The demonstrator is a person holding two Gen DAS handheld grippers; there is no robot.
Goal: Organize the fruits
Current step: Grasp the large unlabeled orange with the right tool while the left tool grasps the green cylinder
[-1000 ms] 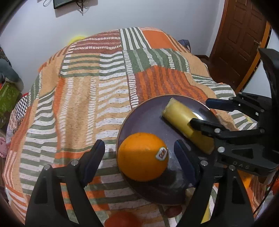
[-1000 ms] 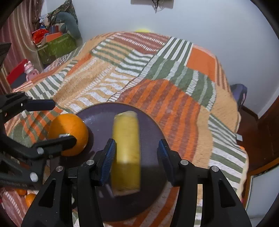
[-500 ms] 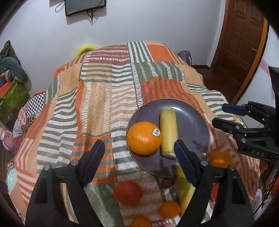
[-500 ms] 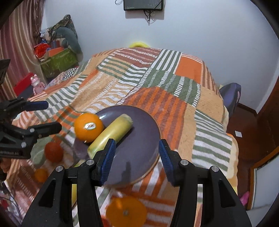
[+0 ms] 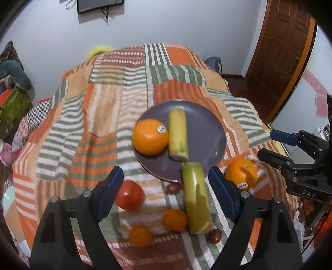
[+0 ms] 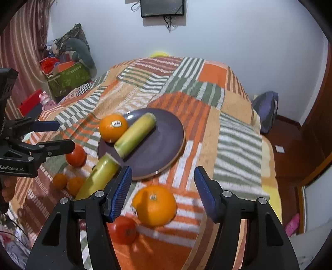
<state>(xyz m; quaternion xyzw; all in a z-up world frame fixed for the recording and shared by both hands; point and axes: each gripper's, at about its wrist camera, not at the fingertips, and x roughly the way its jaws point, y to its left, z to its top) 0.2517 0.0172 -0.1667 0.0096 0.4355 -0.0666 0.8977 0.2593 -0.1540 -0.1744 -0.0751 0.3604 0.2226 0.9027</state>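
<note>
Round dark purple plate (image 5: 209,133) sat on the striped orange, green and beige patchwork blanket (image 5: 99,116). On the plate: a large stickered orange (image 5: 150,137) touching a short yellow-green cylindrical fruit piece (image 5: 178,134) just beside it.

Off the plate, on the blanket near its front edge: a second, longer yellow-green cylindrical piece (image 5: 196,198), one end at or against the plate rim. A red tomato (image 5: 129,194) lay left of it. Two small orange tangerines (image 5: 174,220) sat close by, one touching the long piece. Small dark red grape-like fruits (image 5: 173,188) were near the rim and the long piece's near end. A second large orange with a sticker (image 6: 154,205) lay on the blanket, with another red tomato (image 6: 122,230) just beside it.

Left gripper (image 5: 165,192) was released, jaws spread wide above the loose fruit, holding nothing. Right gripper (image 6: 162,196) was also released and empty, jaws wide, with the second large orange showing between them but untouched. Motion blur on parts of both views.

Wall-mounted dark screen (image 6: 162,8) and brown wooden door (image 5: 284,47) in the background.
</note>
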